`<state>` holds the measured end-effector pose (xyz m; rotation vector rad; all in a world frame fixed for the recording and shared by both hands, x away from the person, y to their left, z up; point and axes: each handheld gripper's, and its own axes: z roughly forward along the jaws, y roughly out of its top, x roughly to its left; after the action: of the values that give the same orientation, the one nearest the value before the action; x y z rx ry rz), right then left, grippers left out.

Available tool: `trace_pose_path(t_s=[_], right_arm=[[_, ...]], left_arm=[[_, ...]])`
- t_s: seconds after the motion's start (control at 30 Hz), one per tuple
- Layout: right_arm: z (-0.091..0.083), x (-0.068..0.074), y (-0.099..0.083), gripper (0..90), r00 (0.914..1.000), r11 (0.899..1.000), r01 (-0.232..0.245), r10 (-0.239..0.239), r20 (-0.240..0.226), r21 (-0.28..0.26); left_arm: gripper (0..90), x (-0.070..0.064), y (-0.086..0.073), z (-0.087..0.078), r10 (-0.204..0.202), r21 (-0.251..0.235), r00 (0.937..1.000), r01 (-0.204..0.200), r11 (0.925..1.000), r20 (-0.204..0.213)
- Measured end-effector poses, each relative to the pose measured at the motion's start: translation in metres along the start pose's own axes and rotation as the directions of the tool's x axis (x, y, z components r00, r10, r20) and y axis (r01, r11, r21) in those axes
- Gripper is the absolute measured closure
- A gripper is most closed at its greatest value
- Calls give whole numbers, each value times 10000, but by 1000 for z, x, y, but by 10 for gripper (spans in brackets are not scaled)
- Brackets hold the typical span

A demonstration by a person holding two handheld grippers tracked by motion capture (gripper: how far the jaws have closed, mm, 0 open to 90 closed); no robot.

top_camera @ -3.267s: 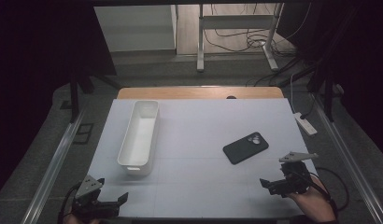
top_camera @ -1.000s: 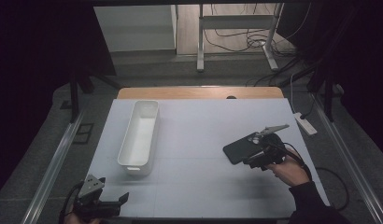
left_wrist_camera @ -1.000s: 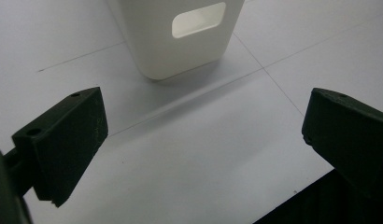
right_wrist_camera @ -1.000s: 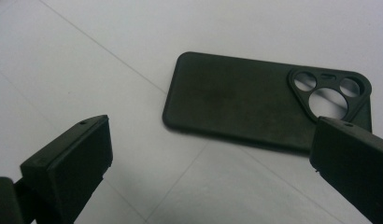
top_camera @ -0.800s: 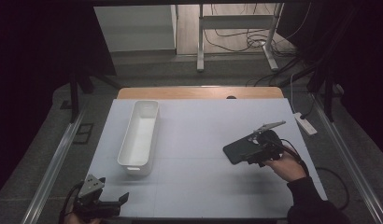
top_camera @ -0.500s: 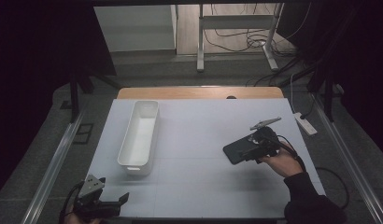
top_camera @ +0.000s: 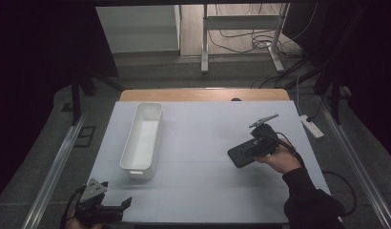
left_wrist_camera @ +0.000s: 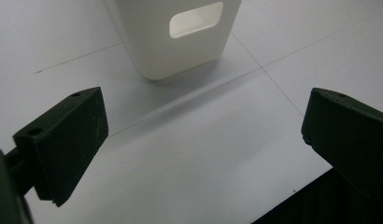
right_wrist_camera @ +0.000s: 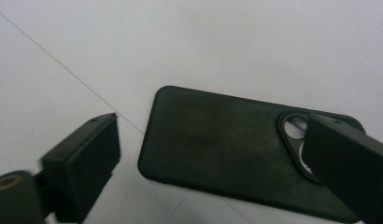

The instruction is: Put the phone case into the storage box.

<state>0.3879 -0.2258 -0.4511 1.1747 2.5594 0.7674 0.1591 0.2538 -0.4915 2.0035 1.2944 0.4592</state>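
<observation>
A black phone lies back side up on the white table, right of centre. In the right gripper view the phone lies between my two jaws, and its camera cutout is partly behind the right jaw. My right gripper hovers over the phone, open, with its jaws apart on either side of the phone's width. My left gripper rests at the table's near left corner, open with nothing between its jaws. It points at the near end of a white tray.
The long white tray stands empty, left of centre, running front to back. A white power strip lies off the table's right edge. Bare table surface lies between tray and phone.
My right gripper has travelled from the near right corner forward and left to the phone, then settled lower over it. The left gripper has not moved.
</observation>
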Motion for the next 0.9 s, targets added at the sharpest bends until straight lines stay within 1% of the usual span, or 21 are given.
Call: trace_pose_path(t_s=[0.1, 0.13, 0.17, 0.23, 0.37, 0.4, 0.43, 0.47, 0.5, 0.67, 0.9], right_arm=[[1, -1, 2, 259, 9999, 9999, -98, 96, 141, 98], [1, -2, 2, 337, 9998, 9996, -186, 183, 118, 196], [2, -2, 3, 395, 9998, 9994, -215, 213, 65, 266], [3, -3, 3, 524, 9996, 9991, -260, 257, 111, 341], [6, -6, 5, 810, 9999, 9985, -144, 143, 33, 530], [8, -6, 6, 868, 10000, 9983, -90, 92, -36, 569], [8, -6, 6, 868, 10000, 9983, -90, 92, -36, 569], [9, -6, 7, 898, 9999, 9983, -80, 88, -127, 586], [11, -6, 8, 898, 9996, 9980, -70, 86, -251, 631], [19, -2, 13, 899, 9993, 9972, 193, -170, -331, 720], [32, 4, 23, 898, 9987, 9959, 455, -434, -282, 783]], left_arm=[[13, 0, 0, 0, 18, -6, 10000, -18, 10000, 17], [14, 0, 0, 0, 28, -5, 10000, -28, 10000, 15], [14, 0, 0, 0, 32, -7, 10000, -32, 10000, 17], [14, 0, 0, 0, 43, -15, 10000, -43, 10000, 4], [15, -1, 0, 0, 82, -11, 10000, -82, 10000, 36], [15, -1, 0, 0, 112, 8, 9999, -112, 9999, 21], [15, -1, 0, 0, 112, 8, 9999, -112, 9999, 21], [15, -1, 0, 0, 121, 11, 9999, -121, 9999, 24], [15, -1, 0, 0, 121, 11, 9999, -121, 9999, 22], [15, -1, 0, 0, 103, -2, 9999, -103, 9999, 51], [15, 0, 0, 0, 79, -4, 9999, -79, 10000, 84]])
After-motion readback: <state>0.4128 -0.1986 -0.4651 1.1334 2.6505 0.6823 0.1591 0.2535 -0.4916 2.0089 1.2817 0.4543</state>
